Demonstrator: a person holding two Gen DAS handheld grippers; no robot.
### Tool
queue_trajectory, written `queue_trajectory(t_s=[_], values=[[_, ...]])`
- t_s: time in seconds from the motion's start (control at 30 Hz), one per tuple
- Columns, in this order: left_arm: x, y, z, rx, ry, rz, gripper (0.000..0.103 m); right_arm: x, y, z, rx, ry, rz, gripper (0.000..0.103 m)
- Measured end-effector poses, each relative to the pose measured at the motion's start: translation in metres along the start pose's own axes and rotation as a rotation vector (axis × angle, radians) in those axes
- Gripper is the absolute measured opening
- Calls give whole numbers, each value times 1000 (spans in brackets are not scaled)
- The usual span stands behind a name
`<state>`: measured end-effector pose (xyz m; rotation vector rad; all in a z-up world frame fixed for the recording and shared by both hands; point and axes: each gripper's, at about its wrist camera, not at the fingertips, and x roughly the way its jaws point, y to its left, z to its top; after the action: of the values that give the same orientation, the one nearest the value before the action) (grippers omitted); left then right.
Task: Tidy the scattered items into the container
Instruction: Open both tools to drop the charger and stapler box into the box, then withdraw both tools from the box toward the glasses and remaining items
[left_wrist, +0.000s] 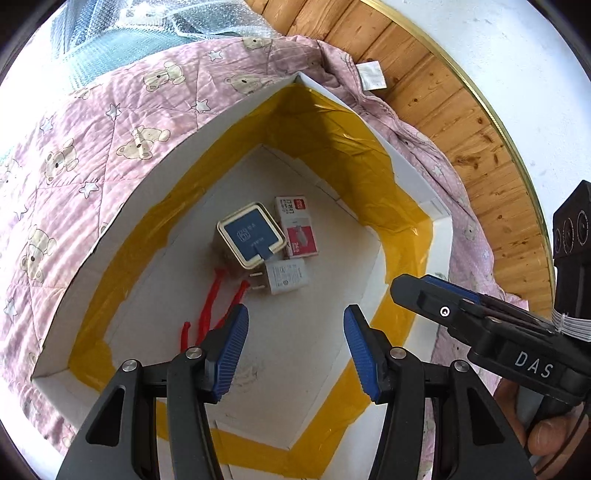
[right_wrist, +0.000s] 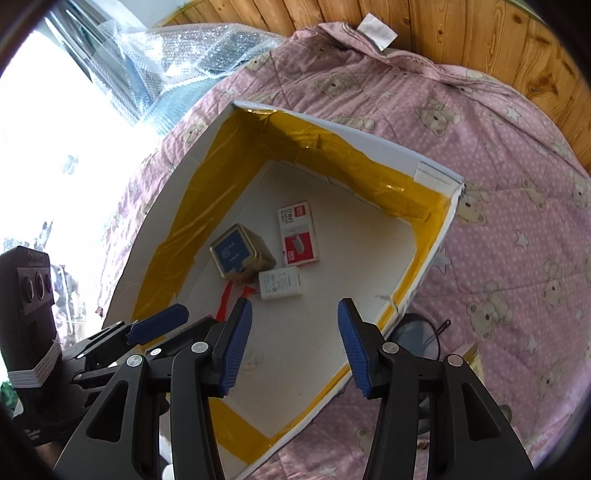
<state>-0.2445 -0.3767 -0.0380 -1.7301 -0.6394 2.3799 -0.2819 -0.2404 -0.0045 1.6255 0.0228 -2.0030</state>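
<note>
Both the left gripper (left_wrist: 295, 332) and right gripper (right_wrist: 294, 325) hang empty with jaws apart over the white box (left_wrist: 122, 206). A tin (left_wrist: 251, 236), red-and-white packet (left_wrist: 297, 225), charger (left_wrist: 286, 275) and red cord (left_wrist: 210, 310) already lie mid-floor. By the right wrist view, a dark object (right_wrist: 421, 328) outside the box's near edge may remain.

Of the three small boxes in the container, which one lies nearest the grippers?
The white charger, prongs pointing toward the red cord. The blue-lidded tin and the red-and-white box sit beyond it.

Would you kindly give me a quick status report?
Both grippers open, empty: left gripper, right gripper. Tin, red-and-white packet, charger in box. Nothing blocking.
</note>
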Motion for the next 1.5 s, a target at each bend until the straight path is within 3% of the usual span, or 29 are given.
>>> queue_trajectory(t_s=[0.53,1.5], values=[[-39,-30,-37,80,-19,22,55,-37,13,-42,16,-65,48,52],[-76,-75,-117,217,-11,59,55,-91,-14,-143,148,-159,97,52]])
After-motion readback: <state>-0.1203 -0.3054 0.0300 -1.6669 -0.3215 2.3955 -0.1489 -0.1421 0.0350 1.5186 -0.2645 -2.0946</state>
